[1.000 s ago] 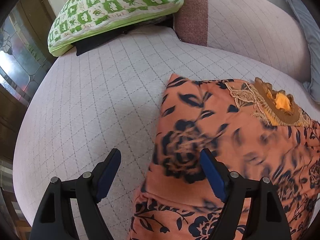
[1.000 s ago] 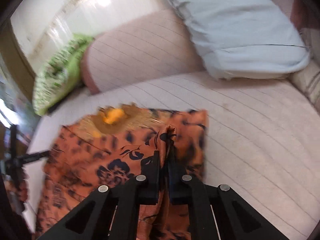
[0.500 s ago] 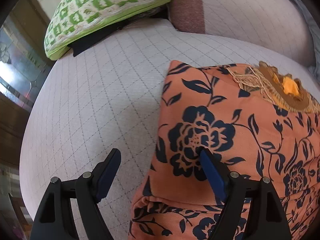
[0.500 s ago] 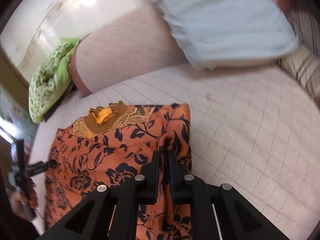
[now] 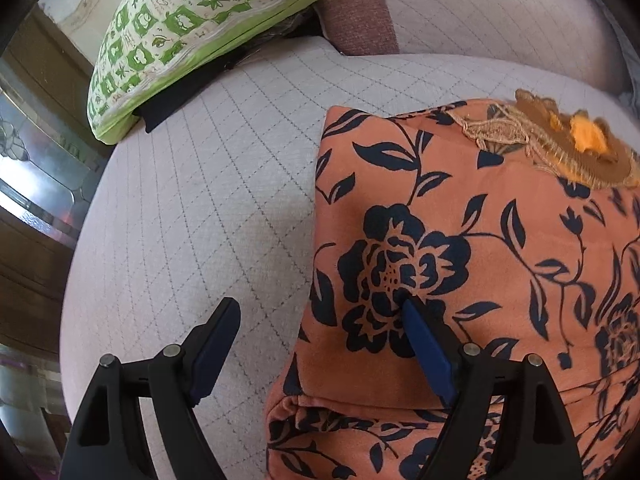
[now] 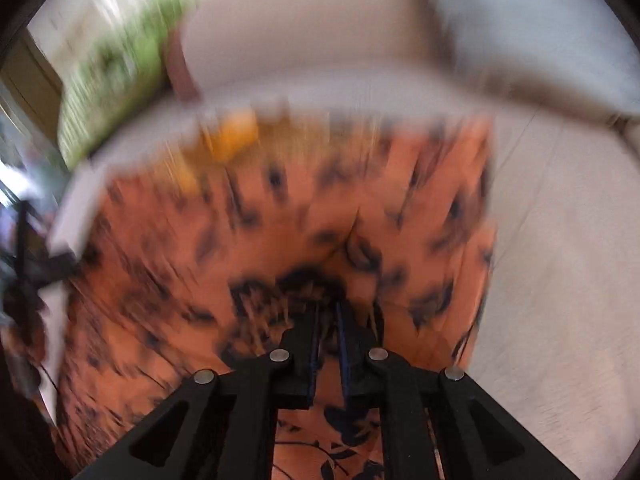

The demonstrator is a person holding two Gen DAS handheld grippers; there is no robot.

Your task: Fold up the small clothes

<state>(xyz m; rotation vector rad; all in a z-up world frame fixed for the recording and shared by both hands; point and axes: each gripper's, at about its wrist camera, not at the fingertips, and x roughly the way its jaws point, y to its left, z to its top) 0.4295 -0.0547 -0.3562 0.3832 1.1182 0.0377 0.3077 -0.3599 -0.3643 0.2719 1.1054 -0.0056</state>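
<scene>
While the left wrist view is sharp, the right wrist view is smeared by motion blur, so each tells something different. From the left wrist, the left gripper (image 5: pixel 316 320) stands wide open with nothing between its blue pads: its right finger (image 5: pixel 426 350) rests on the orange floral garment (image 5: pixel 460 248), the other hangs over the quilted grey sofa seat (image 5: pixel 192 216) just left of the cloth's edge. This view alone shows the dark flower print clearly, the gold embroidered neckline (image 5: pixel 560 148) at the far right, and a folded hem nearest the camera. A green-and-white patterned pillow (image 5: pixel 192 36) lies at the far left on something black. From the right wrist, the right gripper (image 6: pixel 328 320) has its jaws nearly closed, pinching a raised ridge of the garment (image 6: pixel 240 240), which spreads across the seat; a pale blue pillow (image 6: pixel 540 28) shows far right, seen in this view only. No legible writing appears in either view.
</scene>
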